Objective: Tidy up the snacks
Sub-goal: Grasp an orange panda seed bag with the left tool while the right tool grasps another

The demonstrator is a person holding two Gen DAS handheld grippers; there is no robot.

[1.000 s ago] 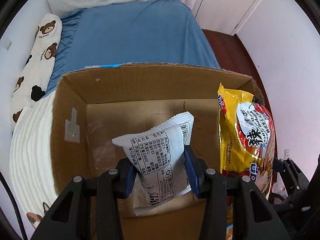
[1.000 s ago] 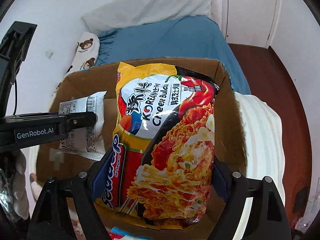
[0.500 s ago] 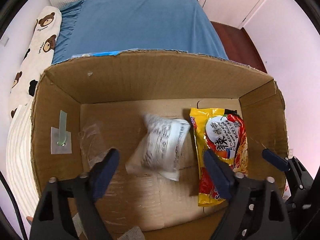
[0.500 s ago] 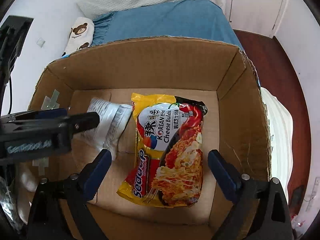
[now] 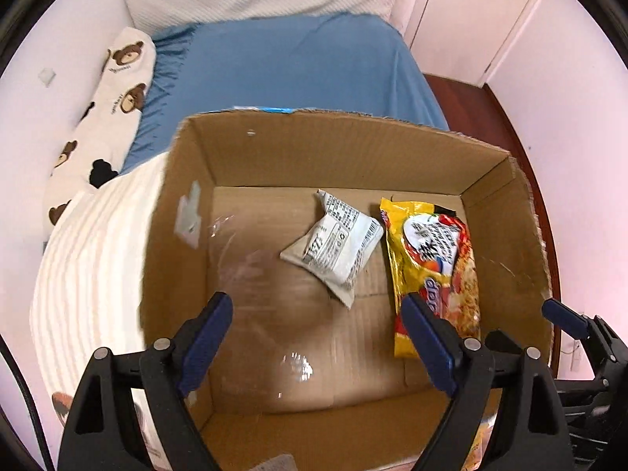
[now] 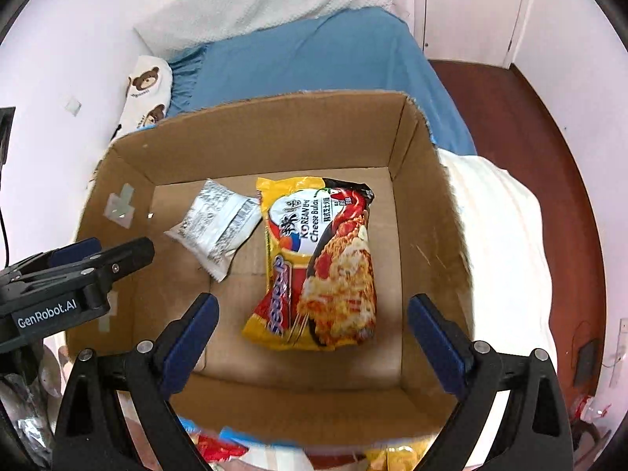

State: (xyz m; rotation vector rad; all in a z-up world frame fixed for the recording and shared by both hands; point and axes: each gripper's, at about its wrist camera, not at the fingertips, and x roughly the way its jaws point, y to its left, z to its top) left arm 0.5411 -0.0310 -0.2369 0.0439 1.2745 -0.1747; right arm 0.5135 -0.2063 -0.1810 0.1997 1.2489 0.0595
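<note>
An open cardboard box [image 5: 188, 196] [image 6: 428, 216] stands on the bed. A white snack packet [image 5: 333, 243] [image 6: 216, 227] lies on its floor. A yellow Korean cheese noodle pack [image 5: 435, 274] [image 6: 322, 263] lies beside it on the right. My left gripper [image 5: 318, 325] is open and empty above the box's near side; it also shows at the left of the right wrist view [image 6: 110, 251]. My right gripper [image 6: 314, 322] is open and empty above the noodle pack's near end.
A blue bedsheet [image 5: 282, 70] and a bear-print pillow [image 5: 106, 110] lie beyond the box. A striped white blanket [image 5: 90, 259] [image 6: 506, 243] surrounds it. More snack packets [image 6: 219, 443] lie in front of the box. Wooden floor [image 6: 549, 137] is at right.
Both grippers opened and let go of their packets, which now lie on the box floor. Both grippers have since pulled back and up from the box.
</note>
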